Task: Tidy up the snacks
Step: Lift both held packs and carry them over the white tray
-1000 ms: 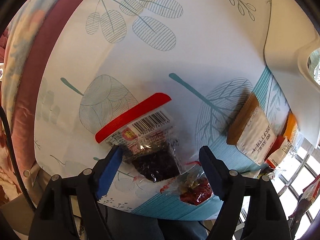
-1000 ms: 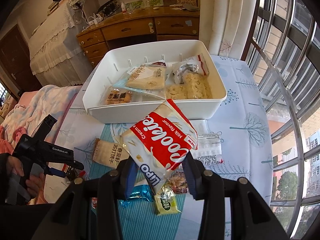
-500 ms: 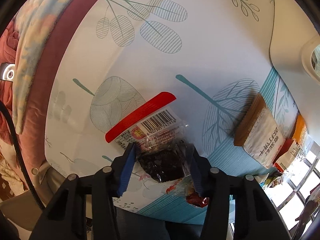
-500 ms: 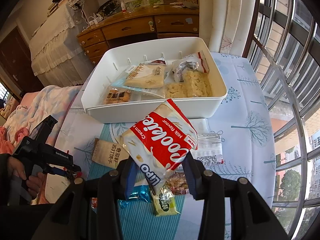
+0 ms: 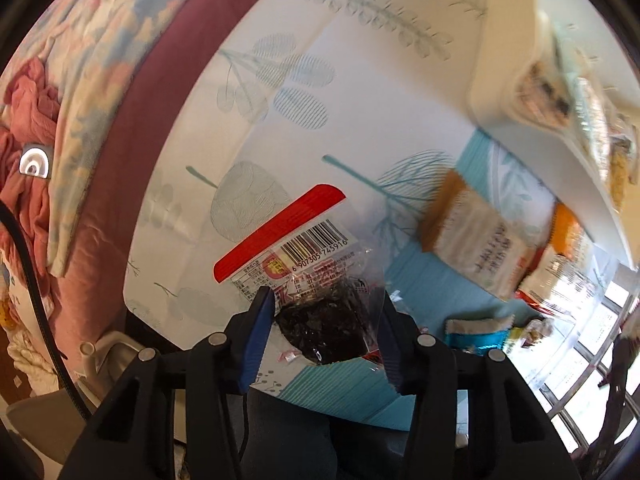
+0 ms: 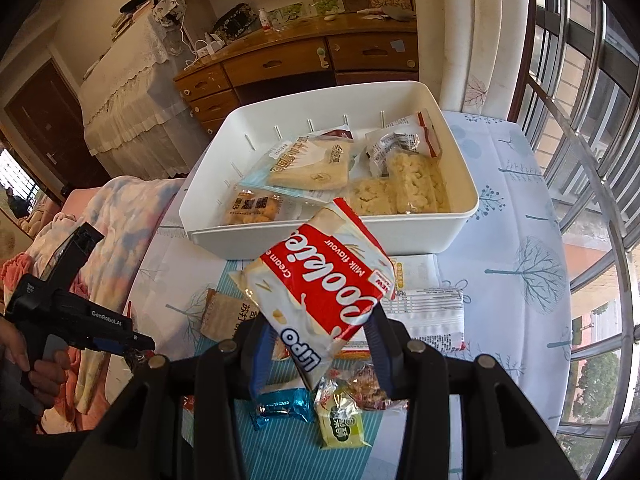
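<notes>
Red-topped packet (image 5: 316, 280) pinched in my left gripper (image 5: 326, 330), cookies (image 6: 320, 300) clamped right (image 6: 318, 354), lift both clear over the bin (image 6: 400, 236) wall.

The white bin (image 6: 424, 236) is sitting at the far side of the tablecloth (image 6: 516, 216), its near wall standing between the loose packets and its inside. Inside it, the left end by the small cracker pack (image 6: 250, 208) is lying mostly bare, while the bread pack (image 6: 308, 164) and puffed-snack bags (image 6: 404, 188) are filling the middle and right. In front of the wall, the brown biscuit packet (image 5: 476, 240), a white label-printed pouch (image 6: 432, 316), a blue wrapper (image 6: 284, 402) and a green candy (image 6: 344, 424) are crowding the teal patch. The cloth's left stretch (image 5: 224, 128) and right stretch are lying open. Window bars (image 6: 580, 152) are closing off the right.
</notes>
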`<move>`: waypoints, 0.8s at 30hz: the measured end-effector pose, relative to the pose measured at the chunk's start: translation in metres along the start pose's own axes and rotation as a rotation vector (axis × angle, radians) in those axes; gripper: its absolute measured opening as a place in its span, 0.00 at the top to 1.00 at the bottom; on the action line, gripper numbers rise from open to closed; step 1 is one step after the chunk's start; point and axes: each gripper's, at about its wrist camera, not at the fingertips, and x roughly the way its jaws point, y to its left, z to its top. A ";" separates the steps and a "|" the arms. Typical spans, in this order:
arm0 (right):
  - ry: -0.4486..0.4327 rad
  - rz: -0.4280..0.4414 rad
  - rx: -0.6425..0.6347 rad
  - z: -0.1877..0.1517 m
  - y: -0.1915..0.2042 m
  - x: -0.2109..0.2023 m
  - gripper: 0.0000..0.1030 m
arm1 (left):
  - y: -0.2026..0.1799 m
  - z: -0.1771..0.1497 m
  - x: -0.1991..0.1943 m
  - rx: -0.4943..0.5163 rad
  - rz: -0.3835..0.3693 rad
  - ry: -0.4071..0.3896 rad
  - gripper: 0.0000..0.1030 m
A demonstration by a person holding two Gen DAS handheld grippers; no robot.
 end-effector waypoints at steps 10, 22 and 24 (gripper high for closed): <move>-0.081 0.030 -0.031 0.038 -0.009 -0.001 0.59 | -0.051 -0.001 -0.074 0.139 0.038 -0.168 0.54; -0.166 0.002 -0.057 0.083 -0.011 0.010 0.59 | -0.105 0.031 -0.121 0.262 -0.032 -0.321 0.54; -0.173 -0.003 -0.059 0.088 -0.011 0.012 0.59 | -0.114 0.037 -0.129 0.284 -0.054 -0.369 0.54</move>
